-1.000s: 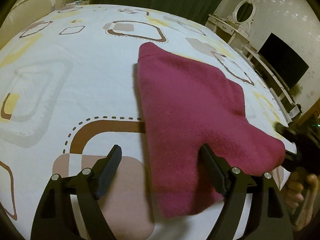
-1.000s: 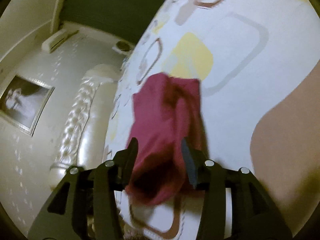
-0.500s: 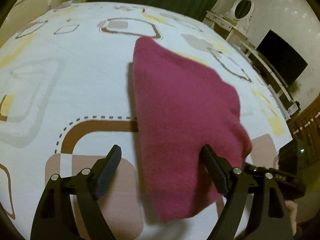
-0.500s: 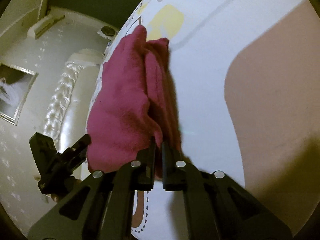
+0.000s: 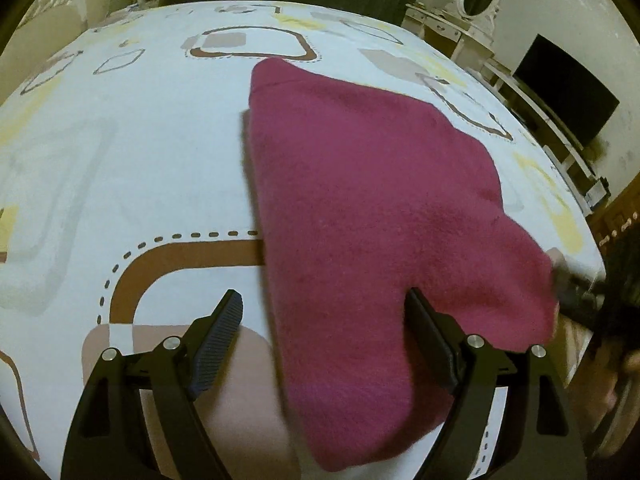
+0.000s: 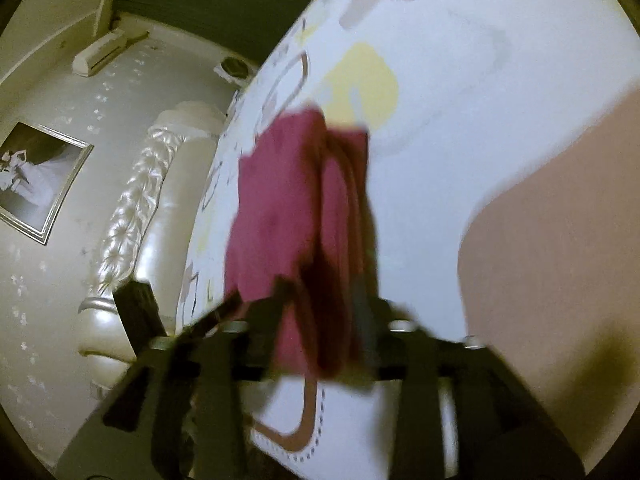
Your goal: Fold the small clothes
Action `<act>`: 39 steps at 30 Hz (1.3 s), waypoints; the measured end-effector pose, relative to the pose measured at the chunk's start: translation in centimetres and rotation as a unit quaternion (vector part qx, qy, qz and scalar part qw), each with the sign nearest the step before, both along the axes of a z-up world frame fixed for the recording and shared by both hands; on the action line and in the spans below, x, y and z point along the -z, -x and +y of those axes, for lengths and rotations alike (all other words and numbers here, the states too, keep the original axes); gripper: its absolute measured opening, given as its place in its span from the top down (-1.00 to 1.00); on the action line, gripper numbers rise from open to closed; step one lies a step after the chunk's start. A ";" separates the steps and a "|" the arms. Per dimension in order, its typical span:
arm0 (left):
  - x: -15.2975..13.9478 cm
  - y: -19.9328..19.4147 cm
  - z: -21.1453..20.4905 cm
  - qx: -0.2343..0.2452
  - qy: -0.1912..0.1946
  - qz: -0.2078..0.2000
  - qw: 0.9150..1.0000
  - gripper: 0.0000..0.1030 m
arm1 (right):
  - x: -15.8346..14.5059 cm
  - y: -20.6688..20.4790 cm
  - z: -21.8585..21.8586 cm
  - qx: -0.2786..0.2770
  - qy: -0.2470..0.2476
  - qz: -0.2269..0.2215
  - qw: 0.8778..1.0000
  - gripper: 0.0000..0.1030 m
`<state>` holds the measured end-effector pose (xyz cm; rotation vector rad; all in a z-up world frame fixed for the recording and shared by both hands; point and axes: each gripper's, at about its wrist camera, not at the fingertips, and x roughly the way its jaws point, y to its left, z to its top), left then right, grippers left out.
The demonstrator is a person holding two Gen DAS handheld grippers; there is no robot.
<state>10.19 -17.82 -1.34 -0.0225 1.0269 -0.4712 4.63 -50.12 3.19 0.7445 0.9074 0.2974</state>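
Nearest you, your left hand-held gripper (image 5: 320,332) stands wide apart over the bed (image 5: 132,152), its right finger touching the magenta garment (image 5: 360,208), nothing pinched. Your right hand-held gripper (image 6: 320,304) is blurred; its jaws have just been opening, the cloth's near end loose between them. The garment is fuzzy fleece, folded into a thick wedge, lying on the patterned sheet and narrowing toward the far end. Beyond it, right, a dressing table (image 5: 452,36).
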 end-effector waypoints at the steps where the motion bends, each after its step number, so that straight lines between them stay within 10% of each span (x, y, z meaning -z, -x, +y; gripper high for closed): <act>1: 0.0 0.0 -0.1 0.001 -0.002 -0.002 1.000 -0.61 | -0.3 -0.7 -0.3 0.006 0.004 -0.002 1.000 -0.08; 13: 0.4 -0.2 -0.1 0.009 0.005 0.002 1.000 -0.62 | 3.8 -12.9 0.3 -0.006 -0.016 0.054 0.998 -0.25; 16: 0.5 -0.3 0.0 0.010 0.011 0.005 1.000 -0.62 | 4.2 -14.0 0.2 -0.002 -0.024 0.058 0.998 0.60; 23: 1.1 -0.4 -0.1 0.010 0.037 0.016 0.999 -0.62 | 6.0 -14.5 -1.8 0.025 -0.058 0.060 0.996 0.82; 28: -1.3 0.3 1.7 0.029 0.074 -0.012 0.997 -0.60 | 5.8 -14.3 -2.0 0.005 -0.065 0.050 0.997 0.65; 32: -2.8 -1.7 5.2 0.015 0.100 -0.015 0.995 -0.60 | 4.4 -13.1 -2.9 -0.011 -0.080 0.029 0.996 0.12; 39: 1.9 -9.1 7.5 -0.013 0.170 0.107 0.980 -0.59 | 4.6 -10.6 -2.2 -0.057 -0.091 0.039 0.993 -0.16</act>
